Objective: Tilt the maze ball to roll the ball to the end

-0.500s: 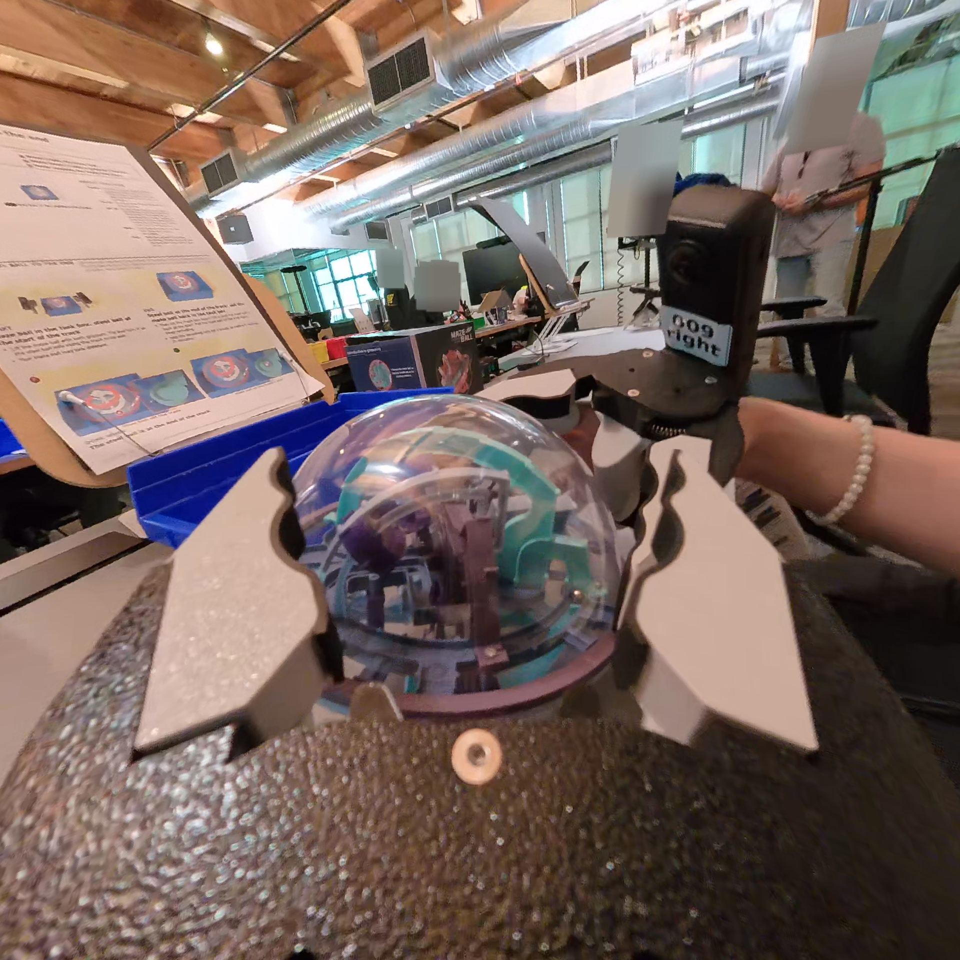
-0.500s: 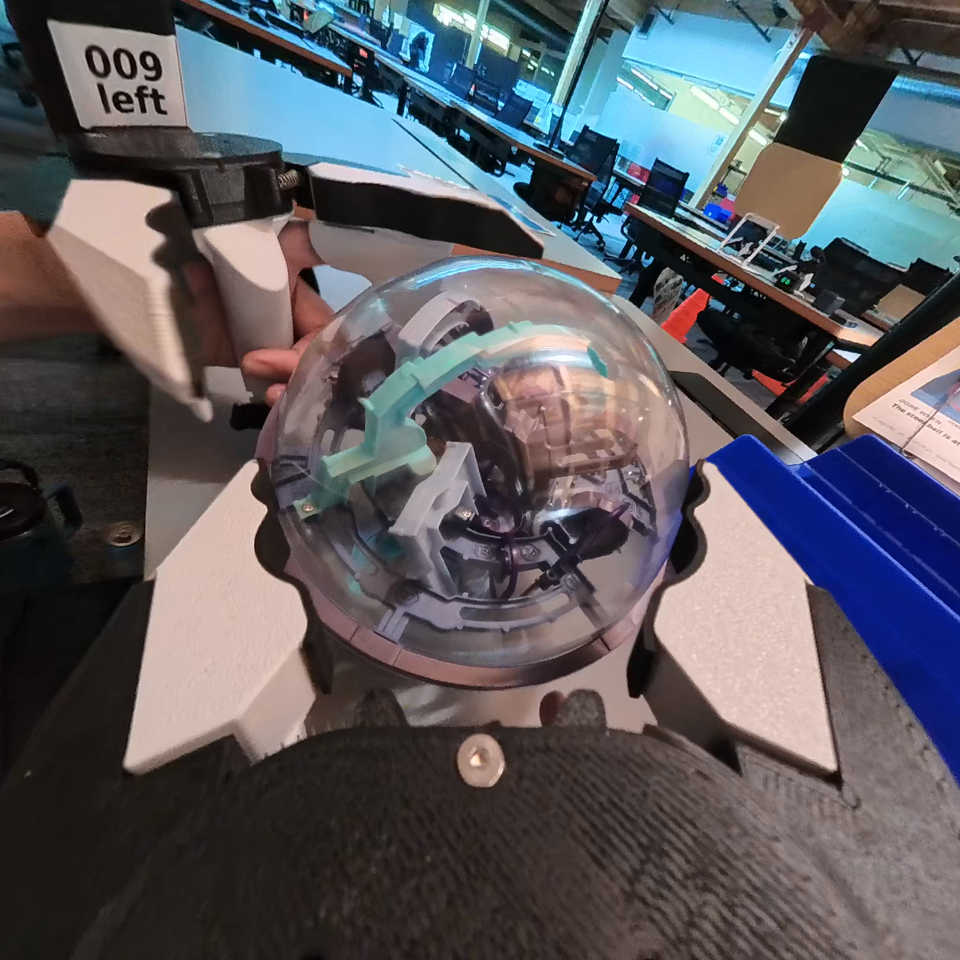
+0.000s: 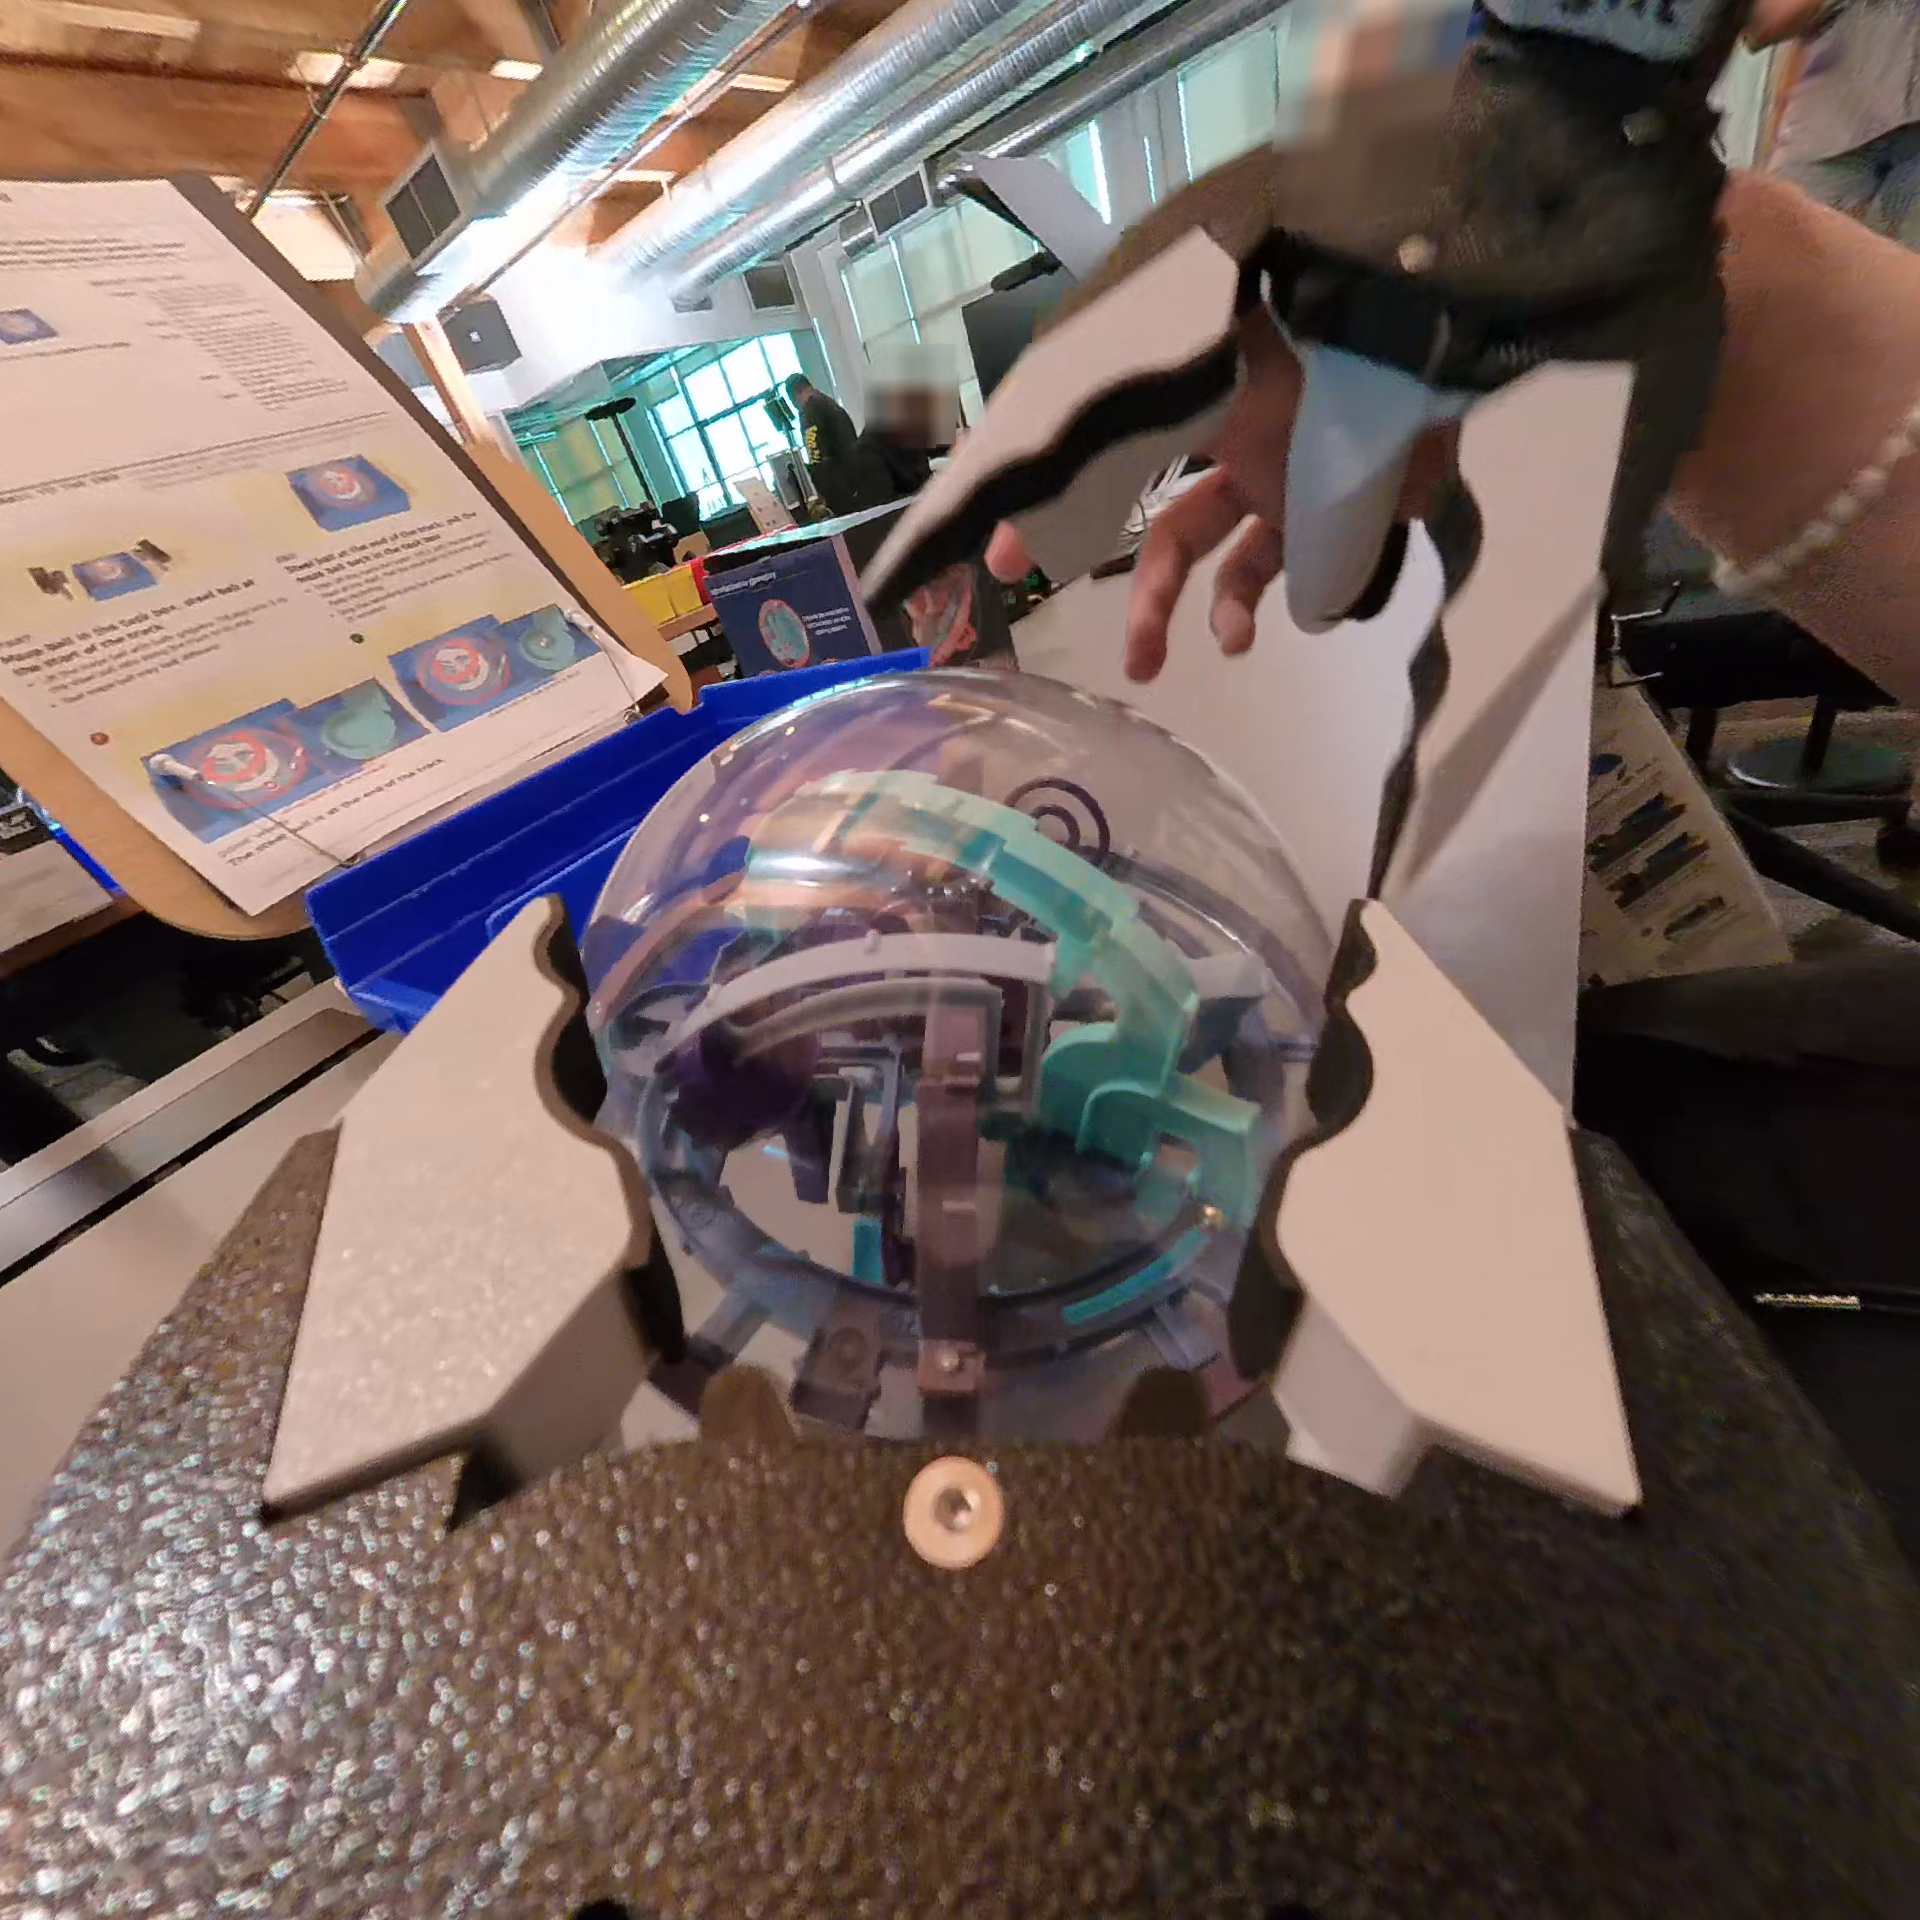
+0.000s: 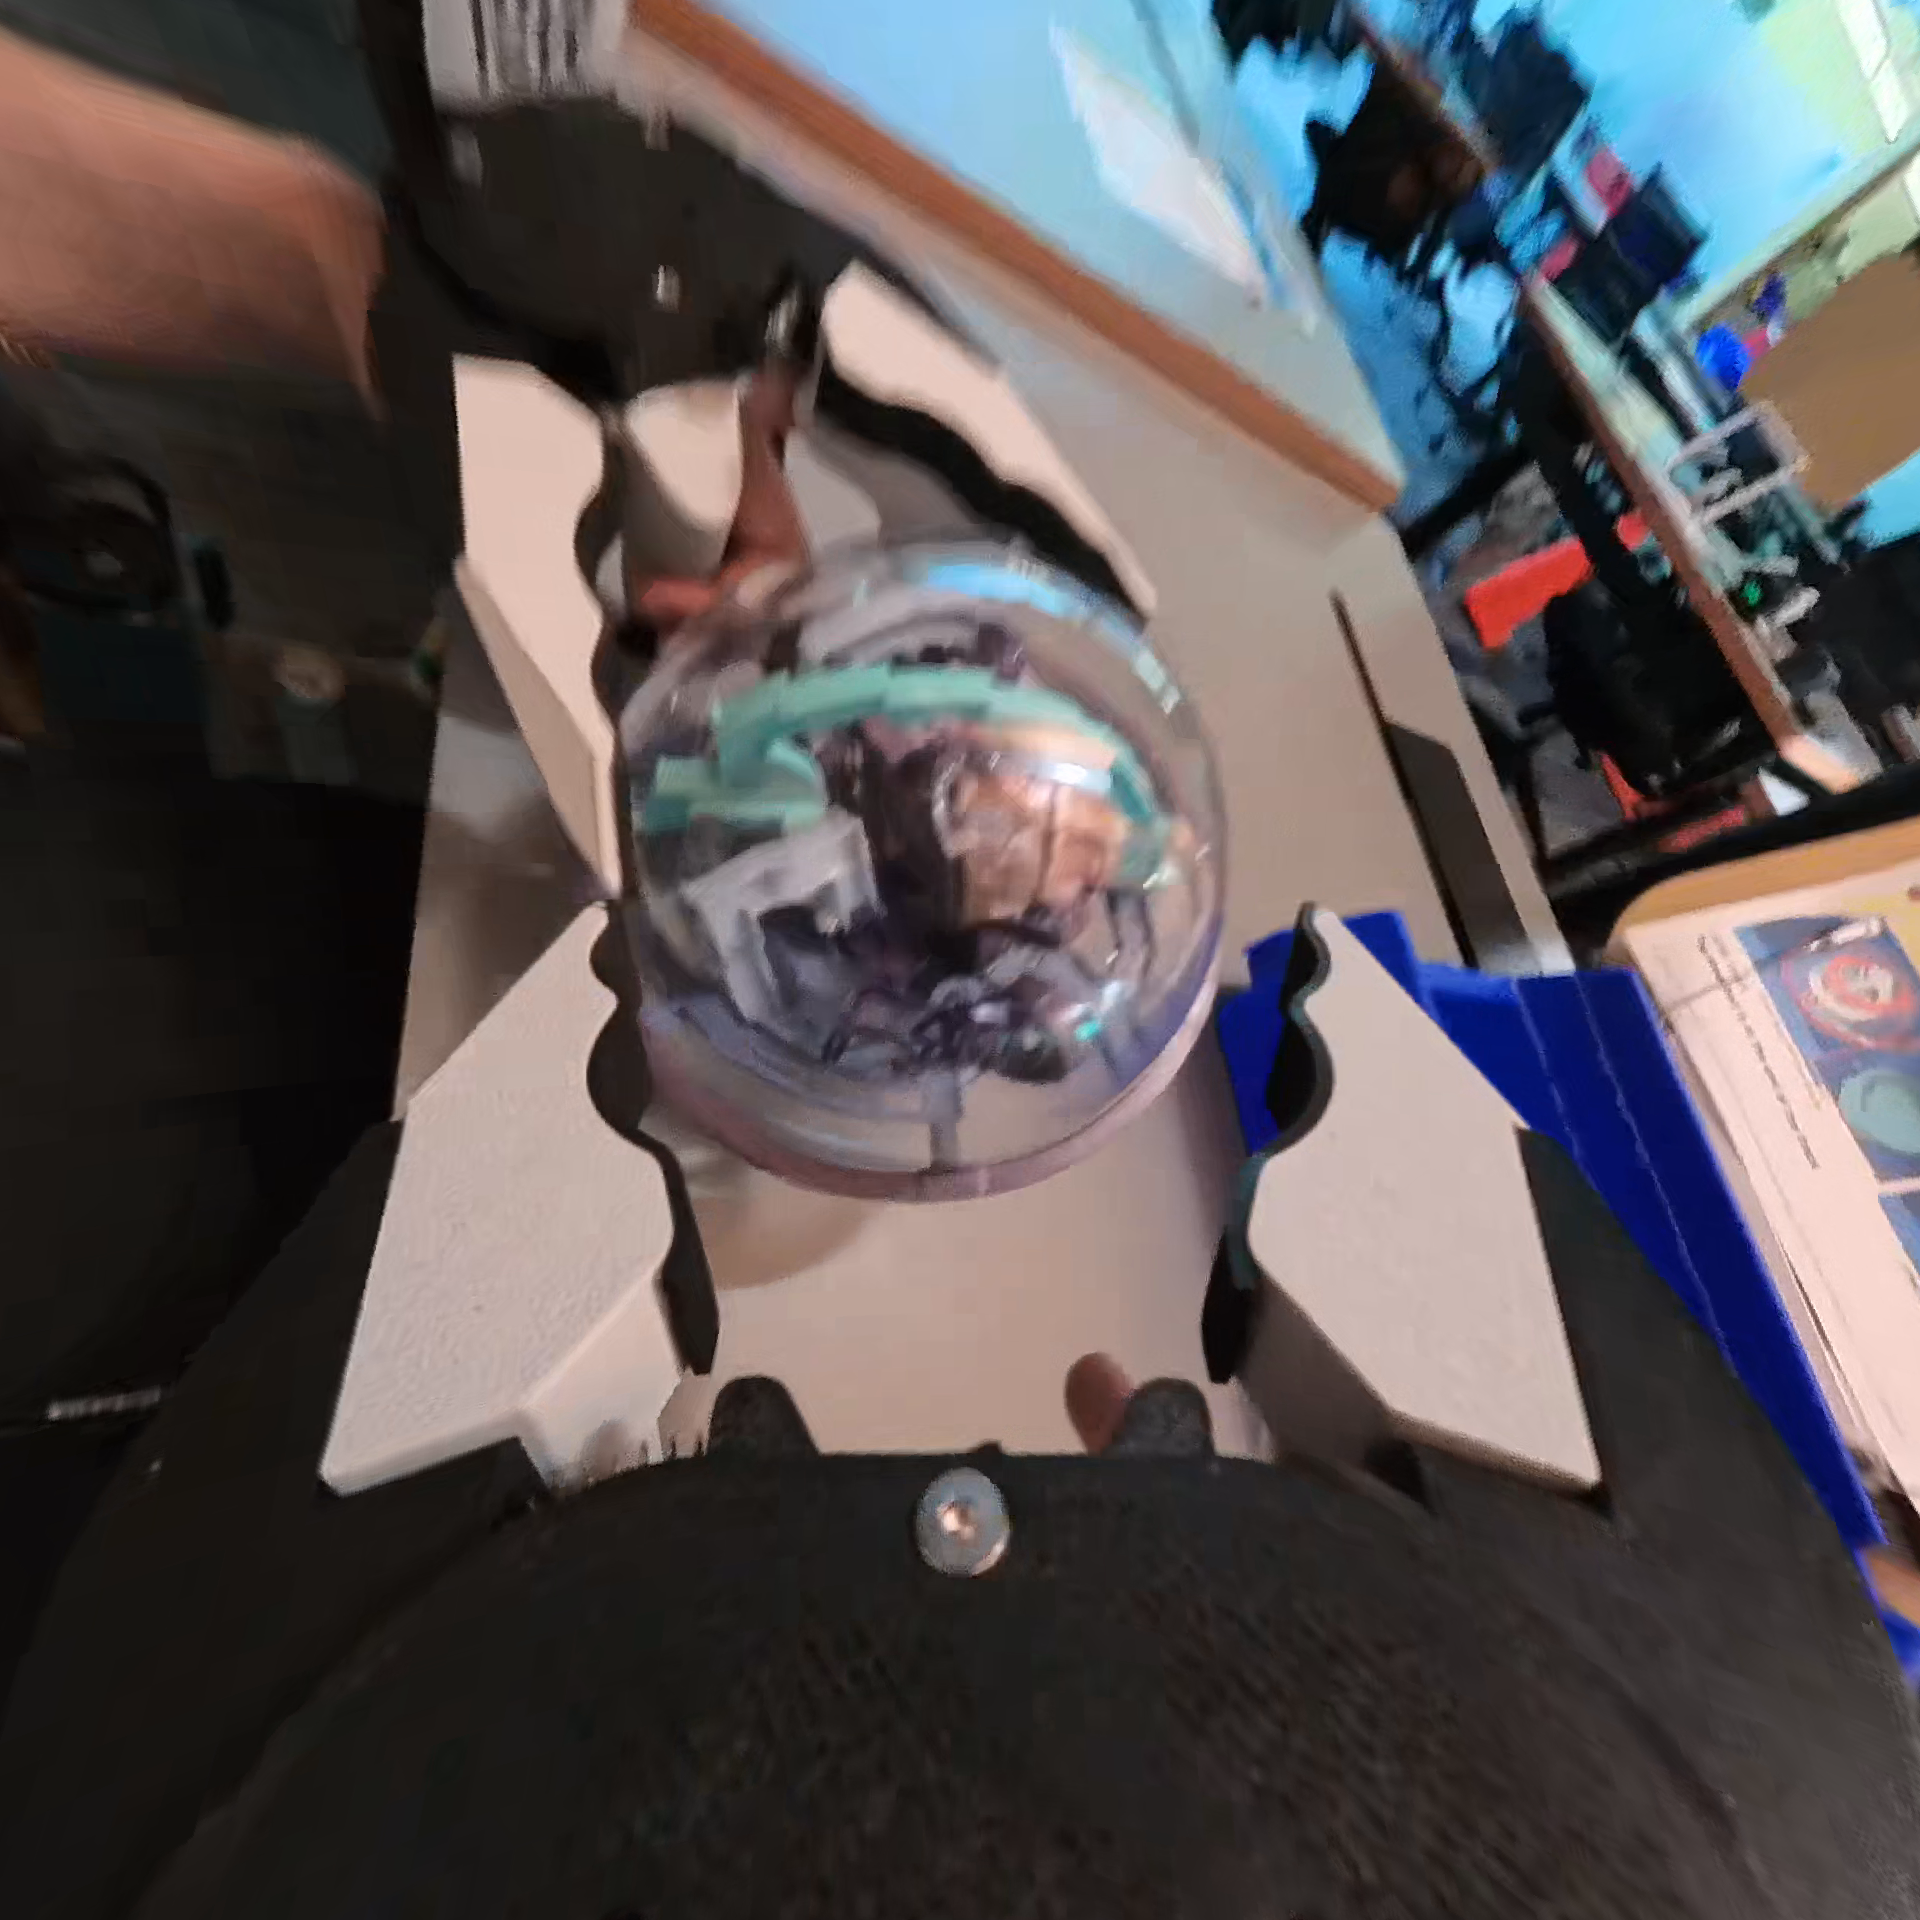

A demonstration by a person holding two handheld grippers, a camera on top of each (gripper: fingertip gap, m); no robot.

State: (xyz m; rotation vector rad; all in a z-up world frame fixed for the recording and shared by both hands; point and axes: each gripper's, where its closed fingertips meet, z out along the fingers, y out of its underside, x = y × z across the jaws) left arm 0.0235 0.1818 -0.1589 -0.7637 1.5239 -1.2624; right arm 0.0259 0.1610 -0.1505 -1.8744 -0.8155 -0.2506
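Maze ball (image 3: pixel 956 1060), a clear plastic sphere packed with teal, grey and purple tracks, sat cradled between the two grey scalloped fingers (image 3: pixel 457 1174) of the left gripper (image 3: pixel 951 1029). Both dark inner pads hugged the sphere's sides at about its widest part, so this gripper was clenched on it and carried it above the pale tabletop (image 3: pixel 1299 727); a hold across the widest part likely let the sphere be tipped without slipping out.

In the right wrist view, the right gripper (image 4: pixel 951 1018) stood spread and bare. Its right finger (image 4: pixel 1382 1174) was clearly apart from the sphere (image 4: pixel 925 904), with table showing in the gap, and the left finger lay only beside it. It hung above and behind the sphere, well placed to take a fresh hold once the other wrist ran out of turn, as I judged it. That view was smeared with blur.

Just behind the sphere lay a blue plastic bin (image 3: pixel 499 862), and beyond it a printed instruction sheet on a wooden stand (image 3: pixel 239 540).

The small rolling ball inside the maze could not be picked out, so progress along the track was impossible to tell.
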